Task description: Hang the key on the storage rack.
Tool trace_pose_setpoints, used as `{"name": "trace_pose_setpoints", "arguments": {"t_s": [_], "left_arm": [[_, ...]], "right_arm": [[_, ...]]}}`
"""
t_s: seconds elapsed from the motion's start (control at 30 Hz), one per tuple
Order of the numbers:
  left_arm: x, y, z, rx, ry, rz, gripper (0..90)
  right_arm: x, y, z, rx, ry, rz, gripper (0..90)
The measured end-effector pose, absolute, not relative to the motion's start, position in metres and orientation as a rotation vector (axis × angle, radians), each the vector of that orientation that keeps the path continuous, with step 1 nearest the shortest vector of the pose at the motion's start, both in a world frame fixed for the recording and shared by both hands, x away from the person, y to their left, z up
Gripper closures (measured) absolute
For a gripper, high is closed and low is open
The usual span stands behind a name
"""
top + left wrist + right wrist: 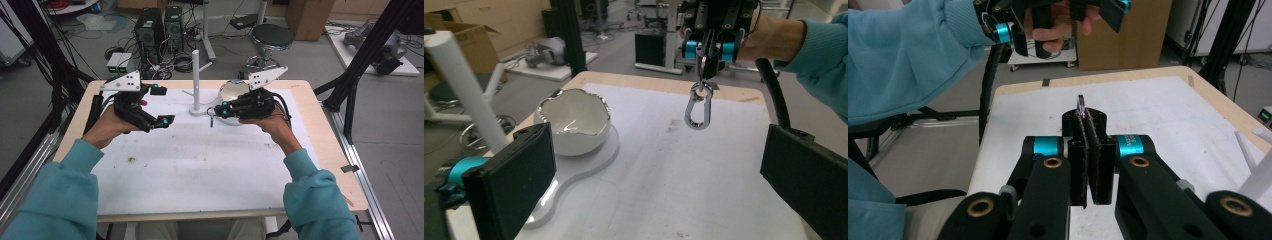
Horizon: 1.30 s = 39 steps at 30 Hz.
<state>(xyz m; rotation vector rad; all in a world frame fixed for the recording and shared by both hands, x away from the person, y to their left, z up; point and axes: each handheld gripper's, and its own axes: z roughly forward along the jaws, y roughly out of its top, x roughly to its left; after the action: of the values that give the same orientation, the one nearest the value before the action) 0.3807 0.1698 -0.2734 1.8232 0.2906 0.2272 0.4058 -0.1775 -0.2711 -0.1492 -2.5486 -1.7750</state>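
Observation:
My right gripper (218, 111) is shut on a silver carabiner (211, 119), which hangs from its tips above the white mat. The left gripper view shows that carabiner (698, 106) dangling below the right gripper (707, 56). In the right gripper view the jaws (1087, 131) are pressed together with the carabiner's edge (1081, 106) sticking up between them. My left gripper (162, 105) is held open to the left of the white stand, its wide-apart jaws (659, 180) facing the carabiner with nothing between them. The left gripper (1063, 14) also appears at the top of the right gripper view.
A white stand with an upright post (195, 77) rises mid-table at the back on a flat white base (589, 162). A white bowl (574, 121) sits on that base, just behind my right hand. The white mat (200, 165) covers the table toward me.

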Motion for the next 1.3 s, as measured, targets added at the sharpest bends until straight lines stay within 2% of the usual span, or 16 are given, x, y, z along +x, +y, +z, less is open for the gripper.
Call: {"name": "trace_pose_setpoints", "arguments": {"t_s": [0.27, 0.63, 1.07, 1.3], "left_arm": [[0.384, 0.152, -0.278, 1.843, 0.257, 0.175, 1.8], [0.387, 0.138, -0.280, 1.818, 0.215, 0.083, 12.9], [0.390, 0.126, -0.284, 1.827, 0.153, -0.018, 31.7], [0.390, 0.125, -0.283, 1.824, 0.147, -0.035, 45.3]], "right_arm": [[0.403, -0.171, -0.271, -0.129, -2.544, -1.755, 88.8], [0.403, -0.163, -0.274, -0.112, -2.533, -1.750, 88.8], [0.401, -0.158, -0.275, -0.098, -2.525, -1.737, 88.8], [0.401, -0.156, -0.275, -0.092, -2.520, -1.732, 88.8]]}}
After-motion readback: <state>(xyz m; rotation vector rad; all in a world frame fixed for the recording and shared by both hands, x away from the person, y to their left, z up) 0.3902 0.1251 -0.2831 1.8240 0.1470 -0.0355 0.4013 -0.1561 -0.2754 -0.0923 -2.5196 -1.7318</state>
